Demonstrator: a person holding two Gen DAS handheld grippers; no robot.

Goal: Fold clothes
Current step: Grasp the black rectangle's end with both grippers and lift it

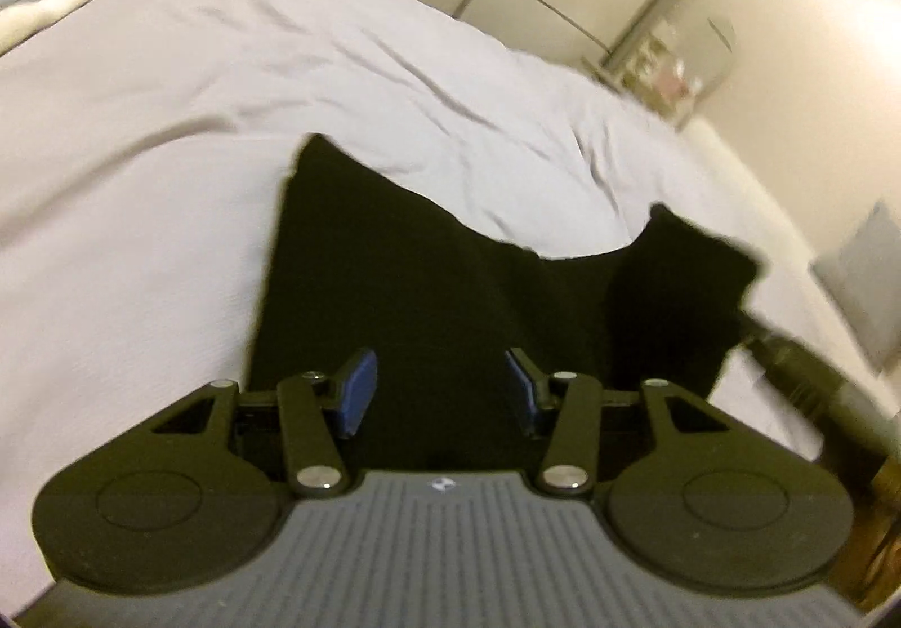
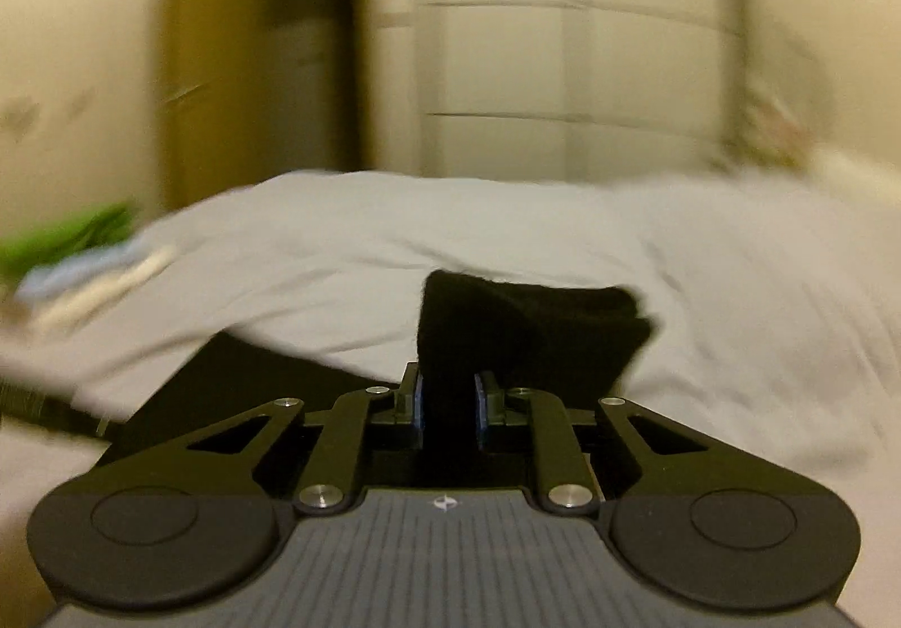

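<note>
On the bed, right fingers pinch blurred black garment; left fingers apart.

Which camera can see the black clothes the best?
The left wrist view: the black garment spreads across the white bed there. The right wrist view shows only a bunched corner.

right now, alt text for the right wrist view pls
The right gripper is shut on a raised fold of black knit garment, lifting it above a bed covered by a wrinkled white sheet. Blurred green and pale clothes lie at the left edge, with a cream wardrobe behind.
</note>
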